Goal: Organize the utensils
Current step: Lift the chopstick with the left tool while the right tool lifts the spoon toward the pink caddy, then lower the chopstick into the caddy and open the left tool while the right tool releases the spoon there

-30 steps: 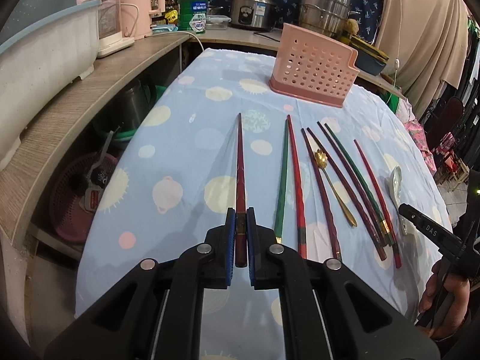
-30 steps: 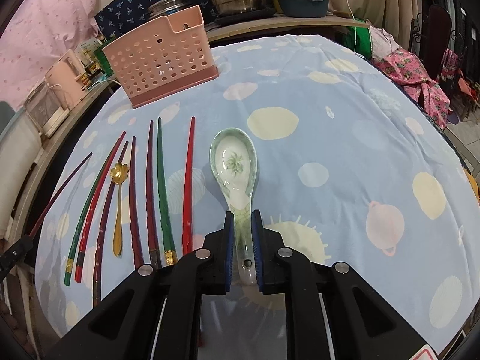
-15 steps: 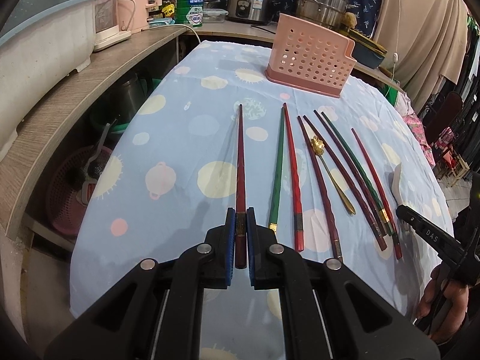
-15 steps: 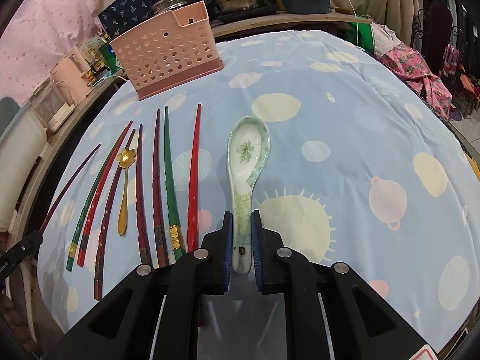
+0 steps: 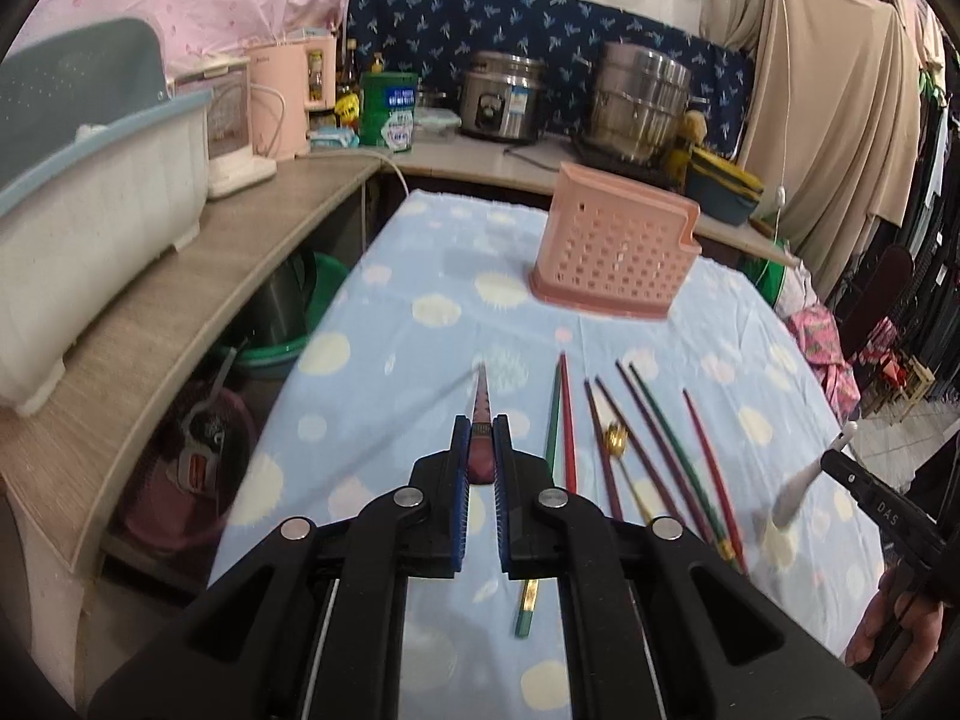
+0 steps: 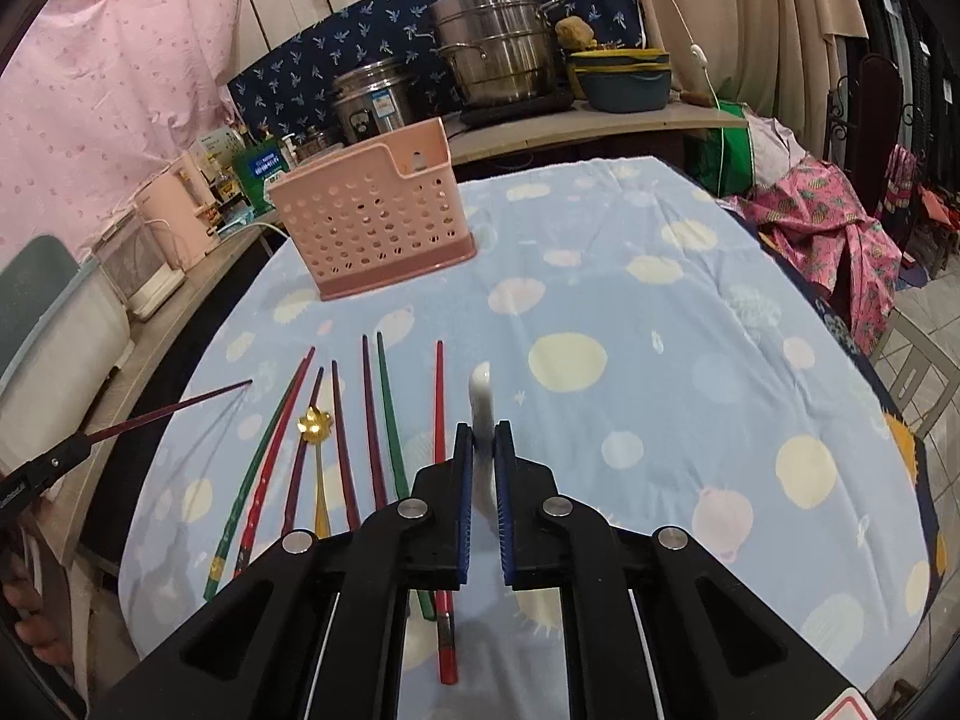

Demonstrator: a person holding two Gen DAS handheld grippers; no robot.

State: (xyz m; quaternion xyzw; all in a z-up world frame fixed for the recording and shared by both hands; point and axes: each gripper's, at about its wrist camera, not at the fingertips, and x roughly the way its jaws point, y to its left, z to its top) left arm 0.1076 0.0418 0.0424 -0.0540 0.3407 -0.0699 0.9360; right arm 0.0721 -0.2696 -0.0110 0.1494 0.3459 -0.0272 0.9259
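Blue cloth with pale dots covers the table point(image 5: 420, 276), the largest thing in view. Toward its far end stands a pink perforated utensil holder point(image 5: 615, 252), upright, well ahead of both tools. On the cloth between the holder and the tools lies a row of red, green and dark maroon chopsticks point(image 6: 384, 414), roughly parallel, with a small gold spoon point(image 6: 316, 426) among them.

The left gripper point(image 5: 480, 468) is clenched on one dark red chopstick point(image 5: 480, 414), which sticks out forward between the blue pads, lifted off the cloth and pointing toward the holder. The right gripper point(image 6: 482, 468) is clamped on the handle of a white ceramic spoon point(image 6: 482, 402), held edge-on and raised above the cloth, just right of the chopstick row.
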